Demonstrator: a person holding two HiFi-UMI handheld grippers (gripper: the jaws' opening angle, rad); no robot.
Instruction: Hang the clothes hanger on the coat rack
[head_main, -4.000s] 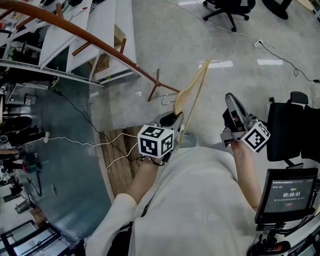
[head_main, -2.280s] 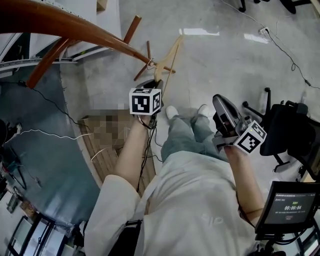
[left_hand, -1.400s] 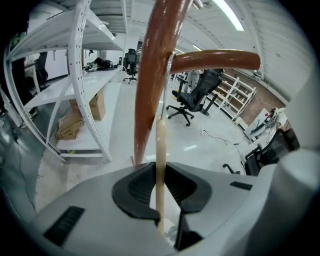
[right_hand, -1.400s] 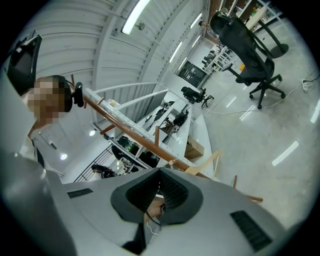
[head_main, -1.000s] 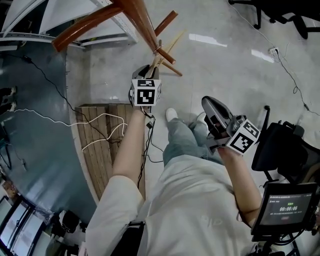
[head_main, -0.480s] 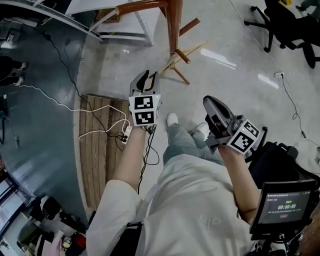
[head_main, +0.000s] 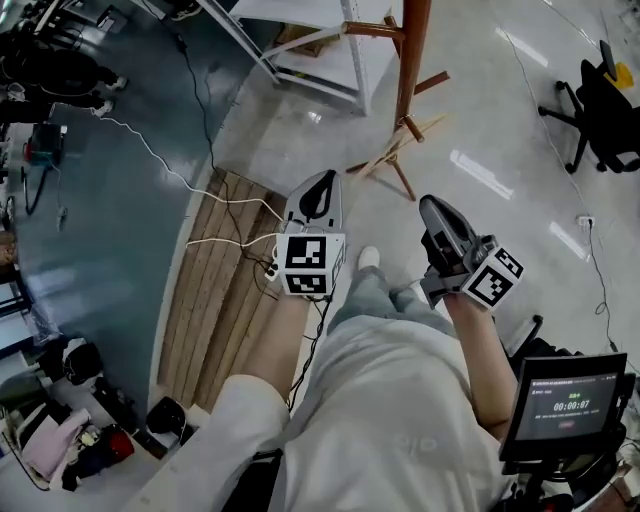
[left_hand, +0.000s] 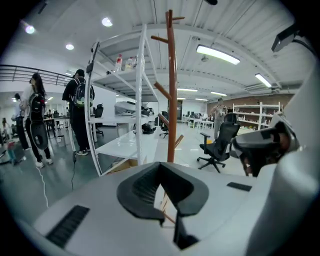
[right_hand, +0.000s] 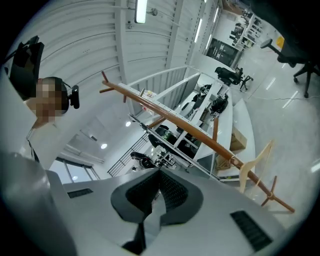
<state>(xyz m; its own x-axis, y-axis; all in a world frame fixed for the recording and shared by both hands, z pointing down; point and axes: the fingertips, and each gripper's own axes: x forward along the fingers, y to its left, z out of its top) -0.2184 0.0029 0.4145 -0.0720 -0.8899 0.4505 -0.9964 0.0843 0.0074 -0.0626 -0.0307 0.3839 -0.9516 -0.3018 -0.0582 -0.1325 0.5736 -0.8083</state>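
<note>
Left gripper (head_main: 322, 192) has its jaws pressed together with nothing between them, and the right gripper (head_main: 441, 214) beside it is likewise closed and empty. Ahead of both, well clear of the jaws, the wooden clothes hanger (head_main: 380, 160) hangs from a low peg of the brown coat rack (head_main: 412, 60).

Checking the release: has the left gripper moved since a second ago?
Yes, the left gripper drew back from the coat rack, leaving the hanger hung there.

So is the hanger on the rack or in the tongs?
On the rack: the hanger hangs at one of its pegs, clear of the left tongs and right tongs, both shut and empty.
</note>
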